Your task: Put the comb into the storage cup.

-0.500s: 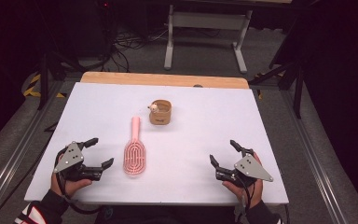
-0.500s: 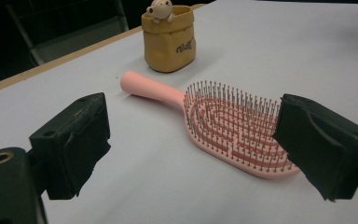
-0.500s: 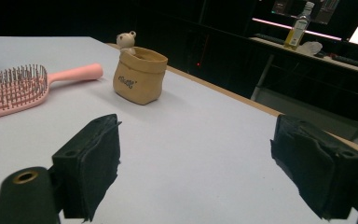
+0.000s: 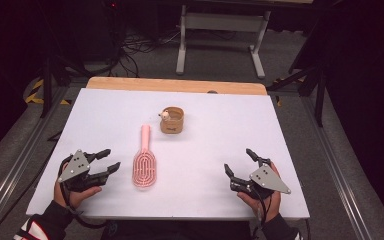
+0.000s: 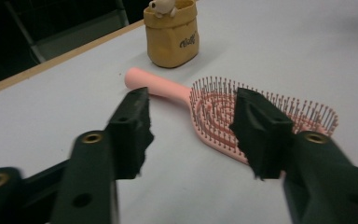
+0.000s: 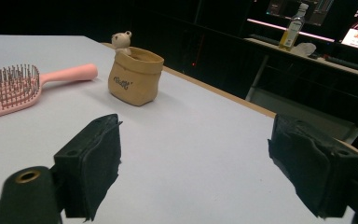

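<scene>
A pink hairbrush (image 4: 144, 162) lies bristles up on the white table (image 4: 220, 130), handle pointing away from me. Behind it stands a small tan pouch-shaped holder (image 4: 172, 120) with a little bear figure on its rim. My left gripper (image 4: 106, 161) rests open near the front left, just left of the brush head; in the left gripper view the hairbrush (image 5: 223, 112) lies just beyond the jaws. My right gripper (image 4: 240, 162) is open at the front right, well apart from both objects. The right gripper view has the holder (image 6: 134, 77) and the hairbrush (image 6: 23, 88) at its left.
A wooden strip (image 4: 175, 85) runs along the table's far edge. Beyond it a grey metal stand (image 4: 220, 30) and cables sit on the floor. A bottle (image 6: 292, 21) stands on a dark shelf in the background of the right gripper view.
The left gripper has shifted slightly toward the brush. The right gripper, brush and holder sit as before.
</scene>
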